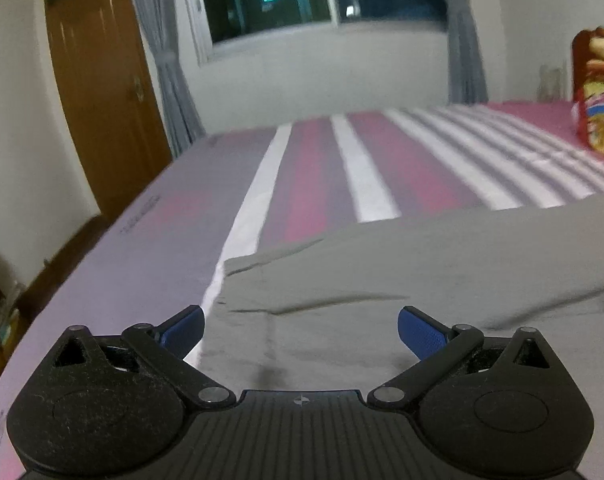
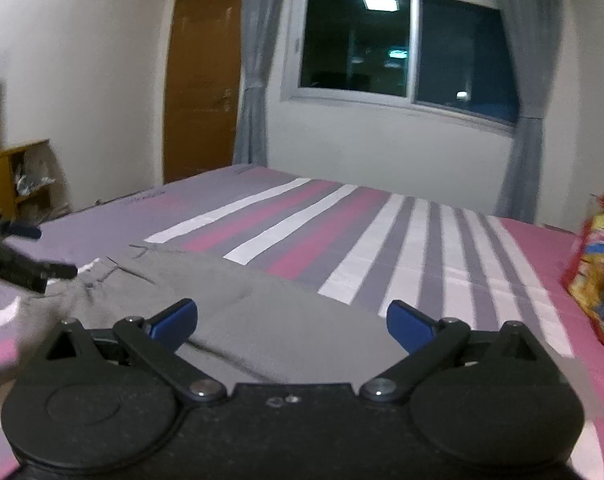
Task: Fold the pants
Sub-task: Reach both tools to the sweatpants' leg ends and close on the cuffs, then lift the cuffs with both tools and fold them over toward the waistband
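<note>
Grey pants (image 1: 401,280) lie spread on the bed (image 1: 150,240), over the striped sheet, w/ soft creases across the cloth and one edge running along a white stripe. Cloth looks thin and limp, so it will prob. sag and drag rather than hold shape.

Risks, as I judge them: w/ both claws spread and nothing gripped, a pinch could take only the top layer, so the lower layer stays behind and the fold comes out skewed. Existing creases near the left claw could get locked into the fold if not smoothed first. If one claw lifts before the other, fabric slides sideways and the edges won't line up. A pinch too deep may also grab the sheet along w/ the pants.

Left claw (image 1: 301,330): fingers wide apart, holding nothing. Pants sit directly under and ahead of it, the cloth's left edge just inside the left finger (image 1: 184,330). Can't tell if the tips touch the cloth.

Right claw (image 2: 292,324): also spread, empty. Pants (image 2: 270,316) lie below and ahead, stretching off to its left, where the left claw shows at the frame edge over the pants' rumpled end.

Outward: a colourful bag (image 2: 597,276) on the pink part of the bed to the right, well apart from the pants.
</note>
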A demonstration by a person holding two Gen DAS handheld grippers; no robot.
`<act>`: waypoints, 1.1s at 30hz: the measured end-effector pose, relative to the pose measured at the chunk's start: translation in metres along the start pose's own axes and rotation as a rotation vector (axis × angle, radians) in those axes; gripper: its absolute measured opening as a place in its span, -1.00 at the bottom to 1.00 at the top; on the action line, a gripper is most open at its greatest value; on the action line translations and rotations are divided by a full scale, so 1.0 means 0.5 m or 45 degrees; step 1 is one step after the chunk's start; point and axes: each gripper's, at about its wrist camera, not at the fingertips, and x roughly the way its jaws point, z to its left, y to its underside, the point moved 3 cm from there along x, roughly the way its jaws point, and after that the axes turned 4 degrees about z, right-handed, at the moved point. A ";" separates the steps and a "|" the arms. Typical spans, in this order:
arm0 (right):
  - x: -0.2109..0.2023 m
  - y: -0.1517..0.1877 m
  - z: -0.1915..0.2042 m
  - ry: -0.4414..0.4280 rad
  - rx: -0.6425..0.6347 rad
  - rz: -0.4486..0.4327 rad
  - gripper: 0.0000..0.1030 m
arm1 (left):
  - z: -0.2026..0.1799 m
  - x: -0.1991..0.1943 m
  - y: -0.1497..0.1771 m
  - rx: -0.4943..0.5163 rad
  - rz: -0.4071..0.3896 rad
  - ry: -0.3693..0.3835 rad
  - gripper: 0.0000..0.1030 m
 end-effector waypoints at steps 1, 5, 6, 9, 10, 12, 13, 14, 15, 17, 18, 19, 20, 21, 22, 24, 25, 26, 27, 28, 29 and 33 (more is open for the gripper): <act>0.031 -0.008 -0.011 -0.018 -0.010 0.005 0.93 | 0.015 0.035 -0.011 0.031 0.027 -0.017 0.99; 0.147 -0.034 -0.036 -0.103 -0.040 0.012 0.91 | 0.069 0.158 -0.041 0.109 0.139 -0.057 0.15; 0.182 -0.040 -0.039 -0.124 -0.045 0.009 0.91 | 0.083 0.187 -0.050 0.092 0.164 -0.015 0.15; 0.280 -0.044 -0.040 -0.191 -0.061 0.057 0.89 | 0.099 0.249 -0.066 0.062 0.221 0.076 0.34; 0.314 -0.041 -0.038 -0.215 -0.068 0.078 0.85 | 0.102 0.272 -0.065 0.062 0.224 0.086 0.59; 0.368 -0.031 -0.033 -0.252 -0.082 0.130 0.25 | 0.107 0.314 -0.062 0.080 0.250 0.041 0.71; 0.394 -0.025 -0.031 -0.264 -0.087 0.170 -0.42 | 0.109 0.336 -0.063 0.075 0.275 0.060 0.72; 0.419 -0.018 -0.029 -0.272 -0.089 0.207 -0.28 | 0.110 0.353 -0.065 0.055 0.285 0.096 0.71; 0.442 -0.009 -0.025 -0.282 -0.093 0.231 -0.16 | 0.112 0.363 -0.067 0.040 0.287 0.131 0.72; 0.467 -0.001 -0.022 -0.301 -0.095 0.265 0.02 | 0.118 0.391 -0.069 0.036 0.307 0.186 0.71; 0.472 0.002 -0.018 -0.287 -0.118 0.267 0.28 | 0.121 0.408 -0.069 0.024 0.324 0.219 0.71; 0.479 0.004 -0.016 -0.289 -0.140 0.283 0.37 | 0.126 0.418 -0.068 0.000 0.339 0.245 0.71; 0.493 0.007 -0.015 -0.296 -0.163 0.324 0.41 | 0.131 0.431 -0.068 -0.038 0.351 0.275 0.71; 0.503 0.016 -0.017 -0.320 -0.171 0.388 0.43 | 0.142 0.437 -0.065 -0.065 0.351 0.296 0.70; 0.511 0.024 -0.022 -0.362 -0.157 0.445 0.44 | 0.141 0.449 -0.064 -0.086 0.351 0.309 0.56; 0.513 0.028 -0.027 -0.382 -0.167 0.480 0.38 | 0.135 0.458 -0.064 -0.118 0.344 0.341 0.21; 0.510 0.029 -0.023 -0.377 -0.192 0.498 0.36 | 0.129 0.459 -0.066 -0.125 0.337 0.340 0.05; 0.506 0.028 -0.017 -0.382 -0.209 0.510 0.12 | 0.127 0.462 -0.067 -0.116 0.333 0.332 -0.08; 0.495 0.028 -0.009 -0.392 -0.229 0.516 -0.11 | 0.122 0.458 -0.069 -0.112 0.323 0.333 -0.32; 0.488 0.027 -0.001 -0.392 -0.242 0.522 -0.71 | 0.116 0.450 -0.071 -0.114 0.312 0.332 -0.46; 0.474 0.026 0.008 -0.377 -0.268 0.523 -0.91 | 0.112 0.440 -0.073 -0.104 0.297 0.319 -0.49; 0.364 0.008 0.060 -0.294 -0.348 0.382 -0.93 | 0.127 0.352 -0.077 -0.104 0.157 0.327 -0.64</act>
